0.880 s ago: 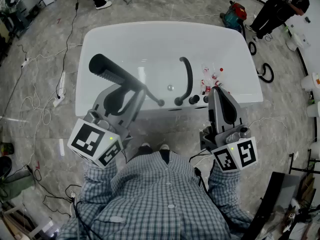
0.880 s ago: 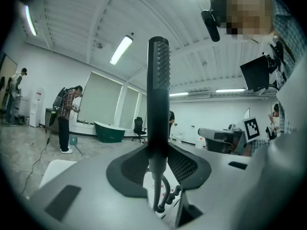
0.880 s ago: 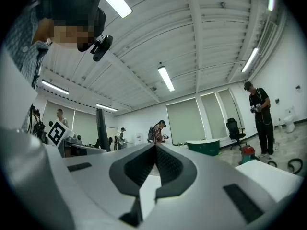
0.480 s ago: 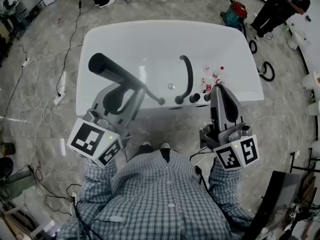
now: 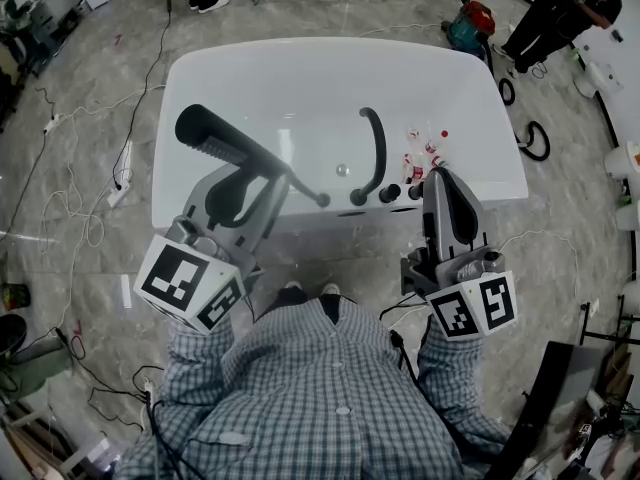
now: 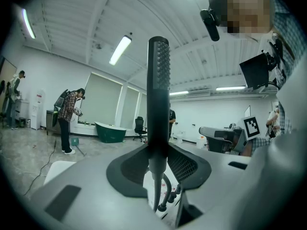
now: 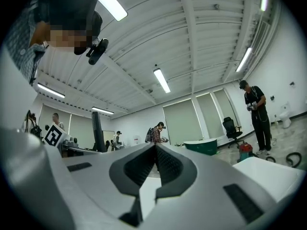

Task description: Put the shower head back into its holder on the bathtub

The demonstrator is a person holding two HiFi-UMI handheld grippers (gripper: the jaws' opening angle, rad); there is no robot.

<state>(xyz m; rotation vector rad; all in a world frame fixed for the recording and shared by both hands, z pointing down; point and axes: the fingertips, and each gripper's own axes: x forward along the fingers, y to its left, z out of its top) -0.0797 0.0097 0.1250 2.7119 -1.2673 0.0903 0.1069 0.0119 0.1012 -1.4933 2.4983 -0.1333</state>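
A black stick shower head [image 5: 215, 140] hangs slanted over the near left part of the white bathtub [image 5: 300, 78]. My left gripper [image 5: 268, 173] is shut on its handle. In the left gripper view the shower head [image 6: 158, 95] stands upright between the pads of the left gripper [image 6: 157, 164], and its thin lower end reaches toward the tub rim. A black curved faucet spout [image 5: 376, 148] and black knobs [image 5: 390, 194] sit on the near rim. My right gripper [image 5: 437, 173] is shut and empty just right of the knobs; the right gripper view shows the right gripper [image 7: 156, 150] with its jaws together. I cannot make out the holder.
Small red and white items [image 5: 425, 148] lie on the rim beside the faucet. Cables [image 5: 120, 168] run over the floor left of the tub. A person [image 5: 560, 18], a red machine [image 5: 475, 23] and a black hose loop [image 5: 530, 143] are at the far right.
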